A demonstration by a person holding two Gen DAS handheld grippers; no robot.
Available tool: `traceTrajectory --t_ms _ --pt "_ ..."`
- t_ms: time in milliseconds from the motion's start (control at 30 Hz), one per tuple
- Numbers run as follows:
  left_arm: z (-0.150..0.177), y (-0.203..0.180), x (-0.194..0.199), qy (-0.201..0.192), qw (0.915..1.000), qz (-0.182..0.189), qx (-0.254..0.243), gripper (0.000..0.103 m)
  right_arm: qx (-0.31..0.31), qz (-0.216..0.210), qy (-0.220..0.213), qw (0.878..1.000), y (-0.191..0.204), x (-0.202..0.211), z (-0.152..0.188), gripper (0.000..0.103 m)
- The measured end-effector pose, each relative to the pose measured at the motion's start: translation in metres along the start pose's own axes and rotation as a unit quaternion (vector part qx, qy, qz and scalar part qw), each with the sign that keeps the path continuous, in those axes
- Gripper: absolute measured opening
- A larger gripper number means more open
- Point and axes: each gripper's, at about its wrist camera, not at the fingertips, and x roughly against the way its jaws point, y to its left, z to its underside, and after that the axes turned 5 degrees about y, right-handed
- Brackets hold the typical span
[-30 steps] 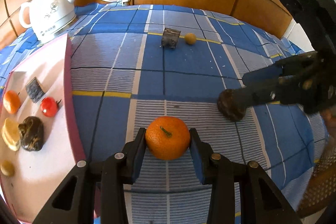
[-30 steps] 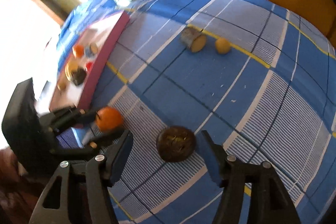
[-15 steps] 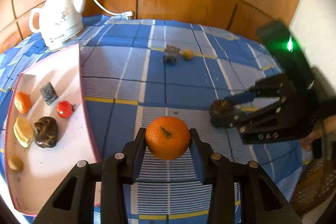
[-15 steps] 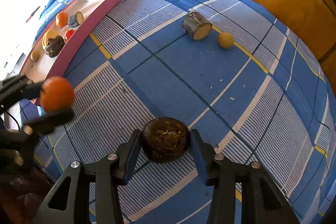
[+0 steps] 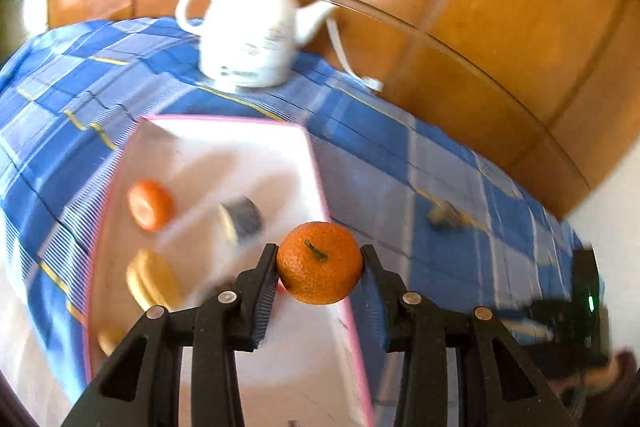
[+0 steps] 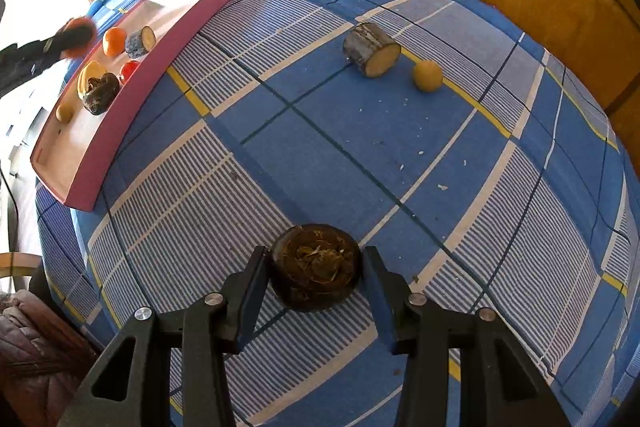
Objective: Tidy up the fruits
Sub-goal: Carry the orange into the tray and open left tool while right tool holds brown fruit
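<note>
Nearest in the left wrist view, the left tongs (image 5: pixel 320 263) are clenched on an orange mandarin (image 5: pixel 319 262), both pads pressed against its sides and its stem facing the camera. The fruit hangs in the air over the right edge of the pink tray (image 5: pixel 320 183). The scene behind it is blurred. Inside the tray lie a second mandarin (image 5: pixel 150 205), a small log slice (image 5: pixel 242 219) and a pale yellow piece (image 5: pixel 152 285). Beyond the tray a white kettle (image 5: pixel 250 39) stands on the blue checked surface (image 5: pixel 440 195), close to the wooden wall panels.

In the right wrist view, the right tongs (image 6: pixel 316 277) are closed around a dark brown round fruit (image 6: pixel 316 275) that sits on the surface, the pads against its flanks. Farther off, a cut log piece (image 6: pixel 372 49) lies on its side just beside a small yellow fruit (image 6: pixel 427 75), both loose on the cloth. To the left, the tray also holds a red fruit (image 6: pixel 129 70) and a dark lump (image 6: pixel 100 93).
</note>
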Motion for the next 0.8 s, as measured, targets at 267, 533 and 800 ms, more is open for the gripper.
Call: traceTrajectory --t_ms 267,533,800 --pt "-0.042 0.03 -0.032 0.009 0.999 -0.01 0.043 0.041 0.008 0.005 0.003 1.0 0.005 -0.002 -0.002 0.048" --pt "-0.056 0.028 -0.071 0.036 0.9979 -0.025 0.046 0.045 0.012 0.006 0.005 1.0 0.008 -0.006 -0.003 0.048" --pt "-0.049 0.029 -0.056 0.008 0.9978 -0.045 0.047 0.06 0.012 0.004 0.005 1.0 0.006 -0.005 -0.003 0.048"
